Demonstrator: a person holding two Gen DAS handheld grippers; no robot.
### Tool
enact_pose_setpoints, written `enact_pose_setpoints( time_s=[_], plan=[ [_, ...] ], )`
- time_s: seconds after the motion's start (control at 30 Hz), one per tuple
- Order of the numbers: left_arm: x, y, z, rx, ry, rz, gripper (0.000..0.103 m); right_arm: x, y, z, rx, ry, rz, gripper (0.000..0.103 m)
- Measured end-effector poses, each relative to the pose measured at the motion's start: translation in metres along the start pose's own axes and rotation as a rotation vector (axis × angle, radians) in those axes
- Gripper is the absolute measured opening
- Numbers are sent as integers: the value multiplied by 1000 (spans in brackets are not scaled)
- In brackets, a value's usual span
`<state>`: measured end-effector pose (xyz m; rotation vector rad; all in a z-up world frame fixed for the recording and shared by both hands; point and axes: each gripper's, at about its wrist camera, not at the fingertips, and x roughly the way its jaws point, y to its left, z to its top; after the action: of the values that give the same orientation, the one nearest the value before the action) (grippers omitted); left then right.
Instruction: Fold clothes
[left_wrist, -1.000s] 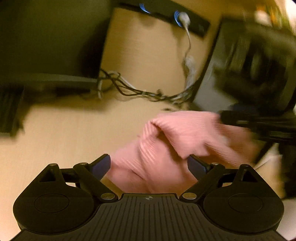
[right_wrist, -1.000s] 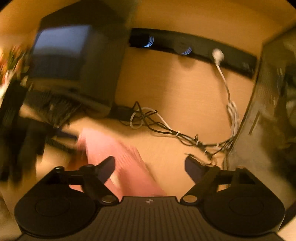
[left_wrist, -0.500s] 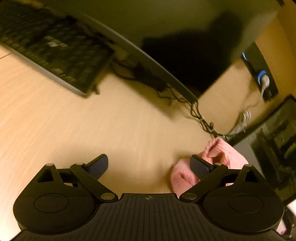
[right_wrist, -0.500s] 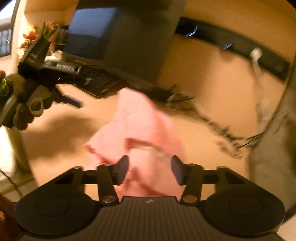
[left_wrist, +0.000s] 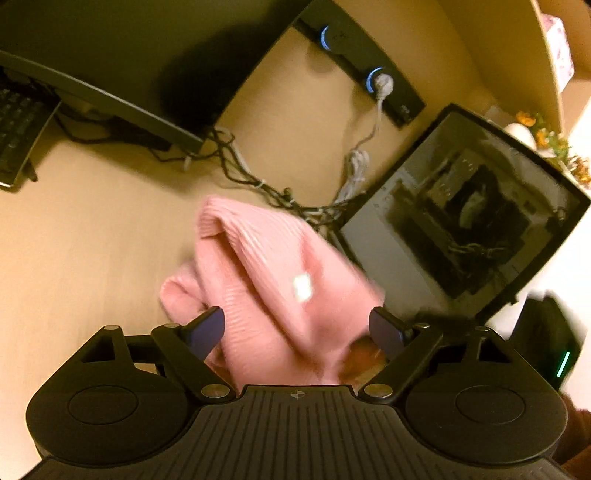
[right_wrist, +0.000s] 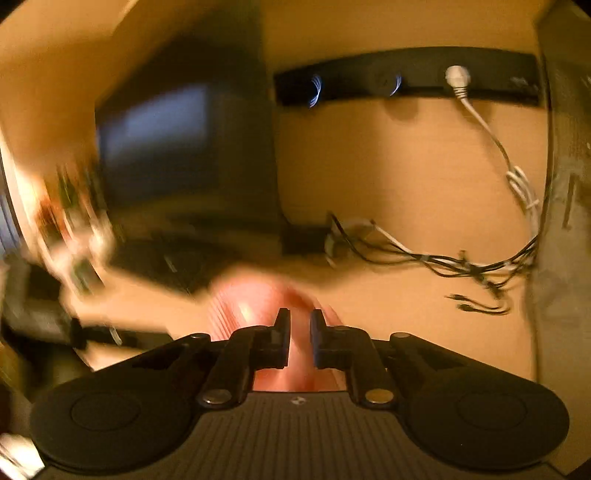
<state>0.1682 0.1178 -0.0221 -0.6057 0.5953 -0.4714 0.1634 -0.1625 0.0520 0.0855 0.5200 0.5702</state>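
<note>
Far left in left wrist view: keyboard (left_wrist: 14, 136) under monitor (left_wrist: 110, 55), both at desk (left_wrist: 74, 258) back edge. L gripper (left_wrist: 295, 330) spread wide, holding nothing; pink ribbed garment (left_wrist: 266, 269) bunched on desk w/ its near part between the fingers, contact unclear. Cable tangle (left_wrist: 258, 184) behind it, PC case (left_wrist: 461, 229) to the right. R gripper (right_wrist: 299, 332) clamped on pink garment (right_wrist: 255, 302), view blurred
</note>
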Motion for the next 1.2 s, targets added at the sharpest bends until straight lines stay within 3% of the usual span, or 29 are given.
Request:
enact_pose_setpoints(
  time_s=[0.1,0.2,0.23,0.27,0.3,0.37,0.5,0.57,0.6,0.63,0.7,0.77,0.83,0.9,0.97,1.0,1.07,1.1,1.2],
  plan=[
    [-1,7,-2,-47,-9,-18,95,8,2,-10,53,72,121,11],
    [-1,15,-4,-94,-16,-32,99,22,29,-46,-71,208,188,13],
    [-1,17,-4,-110,-19,-36,99,19,36,-55,-117,226,197,17],
    [-1,20,-5,-125,-22,-41,99,16,41,-63,-158,241,203,28],
    [-1,22,-6,-141,-24,-46,99,10,40,-67,-168,234,190,36],
    [-2,27,-7,-173,-29,-55,99,-2,31,-69,-158,208,141,64],
    [10,19,-9,-148,0,-20,96,-13,-6,-64,-33,161,-16,72],
    [25,6,-9,-104,37,19,84,-15,-21,-65,25,151,-88,73],
    [32,0,-10,-70,60,40,64,-14,-24,-65,30,146,-102,73],
    [40,-9,-8,-23,79,70,32,-14,-27,-66,35,141,-115,73],
    [41,-14,0,11,69,105,8,-19,-30,-68,34,129,-123,78],
    [24,-7,12,7,16,156,9,-23,-30,-72,16,124,-127,85],
    [9,6,19,36,0,269,9,-20,-30,-75,-12,126,-143,85],
    [-2,24,17,81,28,433,8,-17,-25,-75,-31,121,-149,85],
    [-16,43,12,34,48,489,9,-11,-26,-70,-24,112,-143,85],
    [-24,45,10,1,34,461,12,-6,-26,-66,-25,105,-138,84],
    [-38,45,7,-62,0,393,34,1,-22,-59,-54,89,-119,80],
    [-39,36,10,-53,-17,345,46,8,-18,-56,-77,88,-97,78],
    [-31,-1,19,7,-58,200,61,33,-6,-58,-135,123,-39,75]
  ],
)
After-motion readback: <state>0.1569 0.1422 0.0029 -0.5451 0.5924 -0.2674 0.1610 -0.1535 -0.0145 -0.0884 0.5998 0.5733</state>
